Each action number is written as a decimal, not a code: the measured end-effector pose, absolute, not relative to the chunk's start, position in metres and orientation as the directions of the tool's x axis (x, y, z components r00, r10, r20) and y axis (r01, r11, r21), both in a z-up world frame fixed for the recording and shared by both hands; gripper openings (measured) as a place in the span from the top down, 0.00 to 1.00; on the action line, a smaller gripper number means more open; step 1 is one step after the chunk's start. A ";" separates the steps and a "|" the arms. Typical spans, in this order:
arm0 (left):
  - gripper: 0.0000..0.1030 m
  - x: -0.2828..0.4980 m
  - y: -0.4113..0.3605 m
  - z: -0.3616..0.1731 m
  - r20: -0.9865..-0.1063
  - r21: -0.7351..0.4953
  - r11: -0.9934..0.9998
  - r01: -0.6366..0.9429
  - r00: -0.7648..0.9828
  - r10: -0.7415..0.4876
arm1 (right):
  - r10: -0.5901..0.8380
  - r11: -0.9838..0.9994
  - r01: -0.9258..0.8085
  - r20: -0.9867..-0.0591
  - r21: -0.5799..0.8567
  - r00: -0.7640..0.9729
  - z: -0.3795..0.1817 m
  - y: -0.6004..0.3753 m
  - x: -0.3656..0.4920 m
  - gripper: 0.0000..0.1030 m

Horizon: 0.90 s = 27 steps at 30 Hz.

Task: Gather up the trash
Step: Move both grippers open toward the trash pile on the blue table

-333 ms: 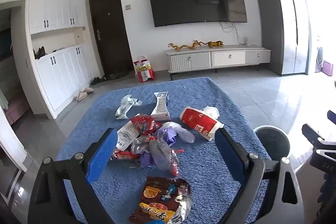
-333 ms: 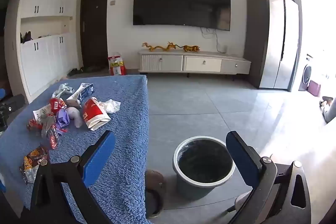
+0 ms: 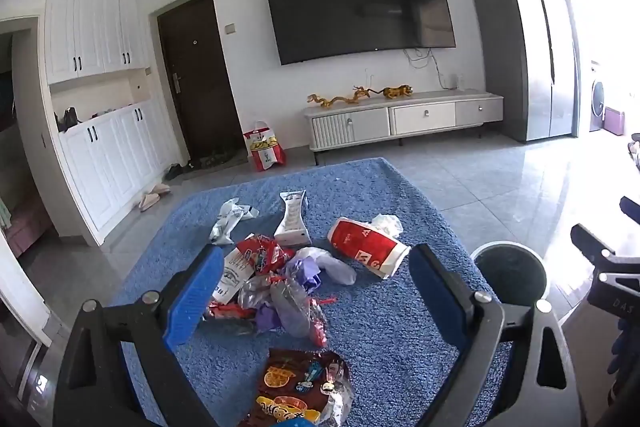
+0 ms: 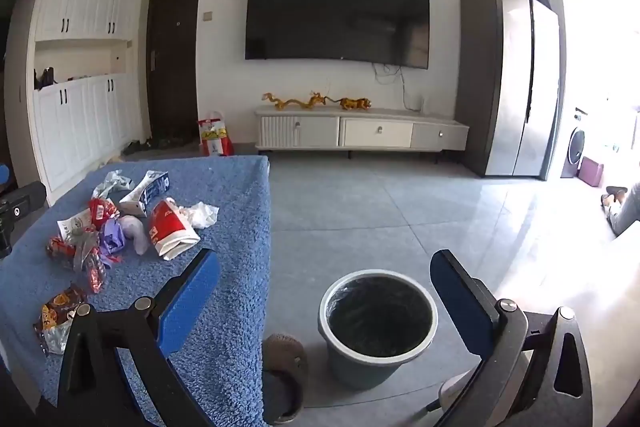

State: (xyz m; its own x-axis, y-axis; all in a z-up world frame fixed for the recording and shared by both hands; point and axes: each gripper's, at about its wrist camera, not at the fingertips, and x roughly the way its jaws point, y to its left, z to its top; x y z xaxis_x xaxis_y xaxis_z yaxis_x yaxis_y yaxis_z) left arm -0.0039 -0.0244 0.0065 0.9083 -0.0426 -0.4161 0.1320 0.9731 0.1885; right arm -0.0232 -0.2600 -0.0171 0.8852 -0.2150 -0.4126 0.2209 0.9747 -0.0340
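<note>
A heap of trash lies on the blue-covered table (image 3: 384,327): a red paper cup (image 3: 366,251), a white carton (image 3: 294,219), crumpled wrappers (image 3: 280,291) and a brown snack bag (image 3: 304,391). My left gripper (image 3: 316,291) is open and empty, hovering over the wrappers. The grey bin (image 4: 378,323) stands on the floor right of the table. My right gripper (image 4: 324,299) is open and empty above the bin and the table's right edge. The trash also shows in the right wrist view: the cup (image 4: 170,227) and the snack bag (image 4: 58,313).
A small brown round object (image 4: 284,351) lies on the floor by the bin. A TV cabinet (image 4: 360,133), a wall TV and a tall grey cabinet (image 4: 508,83) stand far back. A red bag (image 3: 264,147) stands by the door. The right gripper's body (image 3: 612,287) shows beside the bin (image 3: 510,273).
Both grippers have shifted only slightly; the left wrist view has risen a little. Nothing was picked up or moved.
</note>
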 end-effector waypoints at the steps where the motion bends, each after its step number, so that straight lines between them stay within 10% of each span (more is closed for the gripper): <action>1: 0.09 -0.003 -0.026 0.006 -0.415 0.194 0.972 0.132 0.909 -0.040 | -0.216 0.975 0.221 -0.407 -0.036 0.887 -0.017 -0.261 -0.023 0.00; 27: 0.09 0.067 0.022 -0.012 -0.555 0.094 0.987 0.130 0.830 -0.057 | 0.000 0.998 0.030 -0.508 0.051 0.861 -0.029 -0.241 0.051 0.00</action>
